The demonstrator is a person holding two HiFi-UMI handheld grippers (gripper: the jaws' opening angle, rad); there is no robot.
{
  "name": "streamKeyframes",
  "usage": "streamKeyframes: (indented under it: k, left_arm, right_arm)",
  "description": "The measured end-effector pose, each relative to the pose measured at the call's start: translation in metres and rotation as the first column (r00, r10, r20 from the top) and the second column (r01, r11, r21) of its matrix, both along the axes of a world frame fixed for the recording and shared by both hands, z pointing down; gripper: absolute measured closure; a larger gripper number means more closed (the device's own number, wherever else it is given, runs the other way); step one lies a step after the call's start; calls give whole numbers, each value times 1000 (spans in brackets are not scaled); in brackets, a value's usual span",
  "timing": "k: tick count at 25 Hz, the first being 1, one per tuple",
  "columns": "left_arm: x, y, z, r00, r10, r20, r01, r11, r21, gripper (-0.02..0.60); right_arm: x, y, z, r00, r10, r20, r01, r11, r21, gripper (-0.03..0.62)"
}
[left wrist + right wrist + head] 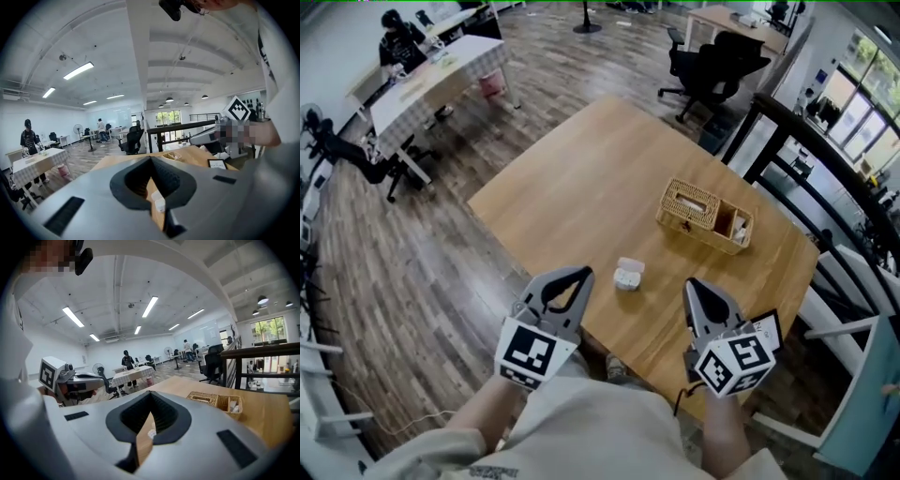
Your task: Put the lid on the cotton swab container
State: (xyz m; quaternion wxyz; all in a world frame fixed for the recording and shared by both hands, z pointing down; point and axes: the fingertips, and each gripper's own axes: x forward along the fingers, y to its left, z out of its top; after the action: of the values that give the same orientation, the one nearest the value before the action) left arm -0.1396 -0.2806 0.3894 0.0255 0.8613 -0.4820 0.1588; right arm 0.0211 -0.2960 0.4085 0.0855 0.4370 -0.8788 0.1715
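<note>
White plastic, the swab container (628,274) looked light, slippery and easily tipped, best pinched across its sides. The left gripper (584,273) and right gripper (693,283) were closed, empty.

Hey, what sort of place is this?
Probably an open-plan office: black swivel office chairs, a long cloth-covered table on grey-brown wood-plank flooring, and white ceiling strip lights.
</note>
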Motion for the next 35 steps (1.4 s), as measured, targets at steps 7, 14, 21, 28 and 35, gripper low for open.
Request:
streamKeyframes:
  k: [7, 14, 21, 28, 35]
  left_arm:
    - [-14, -58, 8, 981, 193, 10, -192, 981, -37, 560]
    - [-15, -89, 24, 945, 328, 19, -326, 943, -60, 560]
    - [-21, -108, 40, 933, 360, 23, -357, 930, -89, 561]
    - [-20, -118, 74, 928, 371, 36, -361, 920, -154, 560]
    - [-20, -117, 119, 933, 359, 22, -344, 907, -244, 560]
  right_arm:
    - [-22, -26, 5, 986, 161, 43, -159, 986, -50, 568]
    - [-37, -42, 12, 962, 273, 7, -272, 960, -71, 568]
    - [-45, -55, 43, 956, 289, -57, -294, 940, -170, 568]
    - [-56, -94, 92, 968, 242, -66, -250, 930, -267, 568]
    - [-71, -122, 158, 975, 179, -134, -216, 909, -357, 568]
